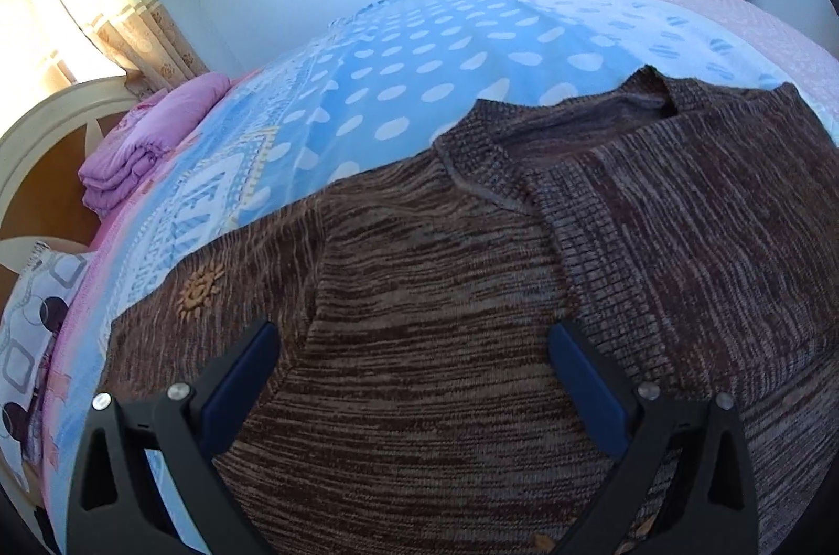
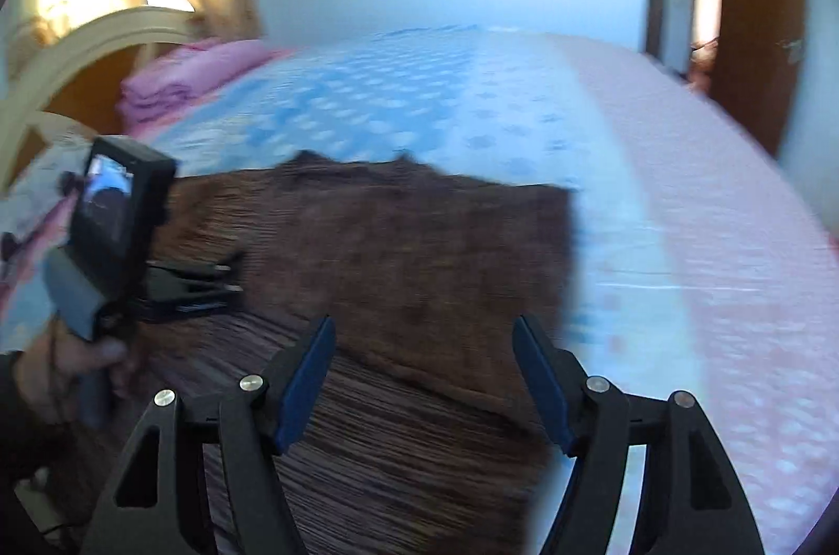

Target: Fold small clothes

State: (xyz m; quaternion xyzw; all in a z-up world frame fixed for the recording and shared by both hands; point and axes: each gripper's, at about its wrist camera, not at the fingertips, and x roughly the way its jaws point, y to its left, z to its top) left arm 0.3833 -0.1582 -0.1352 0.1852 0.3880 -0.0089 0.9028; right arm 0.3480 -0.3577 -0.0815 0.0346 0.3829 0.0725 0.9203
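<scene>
Brown marled knit sweater [image 1: 445, 251]: being displayed flat near the front edge of the bed covered by a blue polka-dot blanket [image 1: 419, 46], right side folded over the body. Left gripper [image 1: 414, 376]: being held above it, jaws wide apart, nothing gripped. Right gripper [image 2: 425, 376]: being held likewise, jaws apart, empty.

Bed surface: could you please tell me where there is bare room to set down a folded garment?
Free: the polka-dot blanket beyond the brown sweater, up to the wall, and the pink bedspread right of the sweater. Crowded: the headboard end, with the folded pink quilt and patterned pillow.
</scene>
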